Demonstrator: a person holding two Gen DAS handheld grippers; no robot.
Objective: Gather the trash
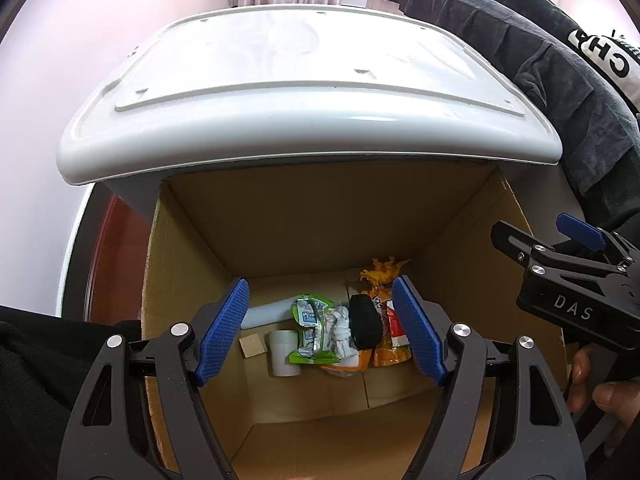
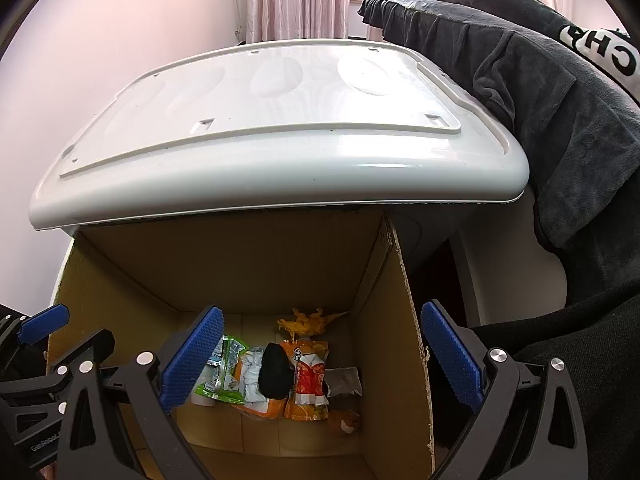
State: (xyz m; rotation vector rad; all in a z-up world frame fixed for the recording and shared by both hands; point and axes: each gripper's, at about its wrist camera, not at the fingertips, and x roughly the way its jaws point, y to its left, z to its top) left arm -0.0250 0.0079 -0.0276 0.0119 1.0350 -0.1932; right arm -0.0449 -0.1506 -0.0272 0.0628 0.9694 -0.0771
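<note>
Above the cardboard box (image 1: 304,224), you hold left gripper (image 1: 320,332) and right gripper (image 2: 320,364) spread, empty, trash already dropped inside.

Crumpled wrappers (image 1: 316,330) heaped on cardboard box (image 1: 304,216) floor.

Trash (image 1: 344,332) on cardboard box (image 1: 304,228) floor.

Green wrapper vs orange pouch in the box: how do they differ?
The green wrapper is green with silvery foil showing; the orange pouch is orange with a red-and-white panel. The green wrapper lies left of the black object, partly over a white cup; the orange pouch lies to its right. Both are crumpled empties on the cardboard box floor.
</note>
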